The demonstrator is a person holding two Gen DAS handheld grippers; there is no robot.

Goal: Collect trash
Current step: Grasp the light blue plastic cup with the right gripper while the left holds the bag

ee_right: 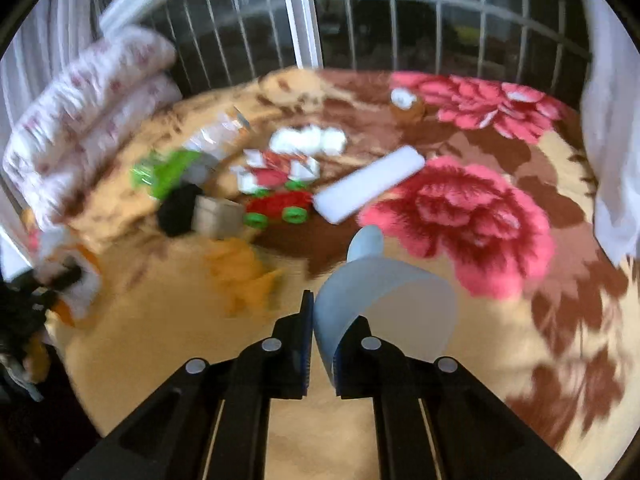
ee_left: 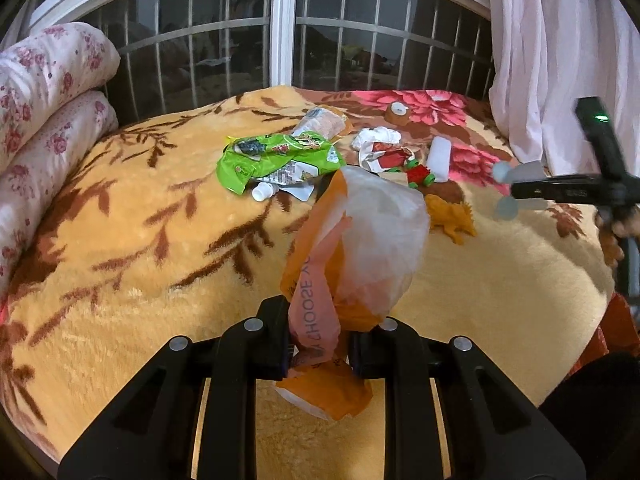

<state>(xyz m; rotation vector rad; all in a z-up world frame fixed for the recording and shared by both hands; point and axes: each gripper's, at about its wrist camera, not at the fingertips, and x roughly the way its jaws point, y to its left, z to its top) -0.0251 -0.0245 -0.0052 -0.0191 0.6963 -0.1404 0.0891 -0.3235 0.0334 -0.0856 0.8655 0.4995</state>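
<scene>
An orange-and-clear plastic bag (ee_left: 352,248) is held clenched in the left gripper (ee_left: 318,350), hanging upright. A pale translucent plastic strip (ee_right: 384,300) is pinched in the right gripper (ee_right: 320,354), curling up and to the right. The remaining litter, a green wrapper (ee_left: 276,160) and crumpled paper (ee_left: 376,138), lies ahead of both grippers. The bag is seen far left of the right gripper, so a leftward carry is judged necessary.

The left gripper (ee_left: 318,344) pinches an orange and white plastic bag (ee_left: 360,248) above the fuzzy blanket (ee_left: 160,264). Near the far edge lie a green wrapper (ee_left: 276,158), crumpled paper (ee_left: 376,138) and an orange toy dinosaur (ee_left: 452,220). The right gripper (ee_left: 516,190) holds something pale at the right edge.
</scene>
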